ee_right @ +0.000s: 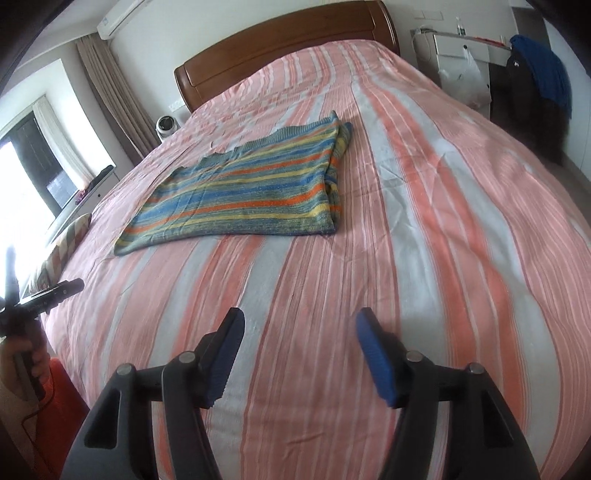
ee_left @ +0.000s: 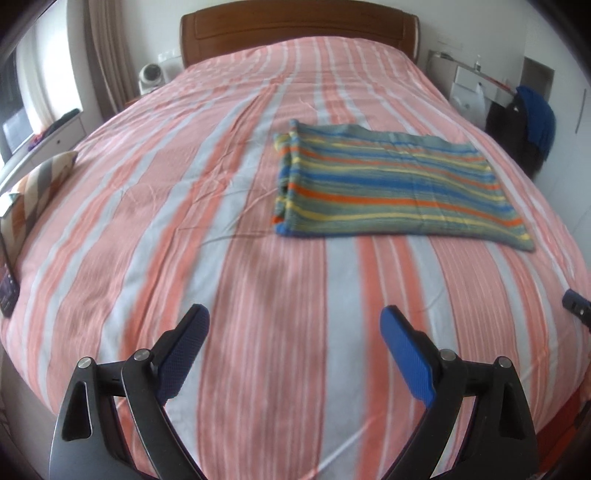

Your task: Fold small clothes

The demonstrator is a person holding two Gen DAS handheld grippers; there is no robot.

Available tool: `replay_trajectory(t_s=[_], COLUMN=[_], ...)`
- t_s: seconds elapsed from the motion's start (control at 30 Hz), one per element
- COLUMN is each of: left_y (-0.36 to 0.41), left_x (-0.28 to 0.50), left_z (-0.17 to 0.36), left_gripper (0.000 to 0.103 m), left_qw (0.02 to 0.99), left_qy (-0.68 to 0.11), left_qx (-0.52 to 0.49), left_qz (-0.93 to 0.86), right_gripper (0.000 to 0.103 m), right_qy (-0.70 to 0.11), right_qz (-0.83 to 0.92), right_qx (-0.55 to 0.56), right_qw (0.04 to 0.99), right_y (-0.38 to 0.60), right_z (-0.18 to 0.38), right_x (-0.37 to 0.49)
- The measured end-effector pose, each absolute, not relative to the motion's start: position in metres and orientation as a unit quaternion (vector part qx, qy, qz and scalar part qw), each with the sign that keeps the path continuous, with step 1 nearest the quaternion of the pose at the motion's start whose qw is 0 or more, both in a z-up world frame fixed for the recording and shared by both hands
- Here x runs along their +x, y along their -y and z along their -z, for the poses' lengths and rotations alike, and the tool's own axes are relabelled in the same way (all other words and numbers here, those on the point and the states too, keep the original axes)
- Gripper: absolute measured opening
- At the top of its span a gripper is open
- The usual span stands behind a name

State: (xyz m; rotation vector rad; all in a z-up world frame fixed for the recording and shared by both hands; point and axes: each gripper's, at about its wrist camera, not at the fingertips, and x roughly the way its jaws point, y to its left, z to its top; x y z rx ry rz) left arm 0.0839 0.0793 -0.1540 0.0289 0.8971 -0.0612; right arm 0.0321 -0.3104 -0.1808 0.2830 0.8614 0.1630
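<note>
A striped knit garment (ee_left: pixel 391 188) in green, blue, orange and yellow lies folded flat on the pink-and-grey striped bedspread (ee_left: pixel 221 221). It also shows in the right wrist view (ee_right: pixel 251 192), ahead and to the left. My left gripper (ee_left: pixel 293 317) is open and empty above the bedspread, short of the garment. My right gripper (ee_right: pixel 299 319) is open and empty above the bedspread, also short of the garment. The left gripper's body shows at the left edge of the right wrist view (ee_right: pixel 40 295), held in a hand.
A wooden headboard (ee_left: pixel 295 29) stands at the far end. A patterned cushion (ee_left: pixel 37 188) lies at the bed's left edge. A white fan (ee_left: pixel 149 75) sits left of the headboard. A chair with dark and blue clothes (ee_right: pixel 535 85) stands to the right.
</note>
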Motion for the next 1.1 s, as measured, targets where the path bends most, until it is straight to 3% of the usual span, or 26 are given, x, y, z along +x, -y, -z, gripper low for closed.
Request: replay_trajectory(t_s=[1.1], left_y=[-0.047], left_x=[0.075], left_z=[0.161], left_gripper=[0.096], left_qw=[0.896], left_qy=[-0.438], left_qx=[0.064], left_qz=[0.033], right_gripper=[0.063], right_qy=[-0.398], right_qz=[-0.087], right_qx=[0.138], right_qw=[0.903], right_y=[0.303], right_z=[0.188], right_x=[0.019])
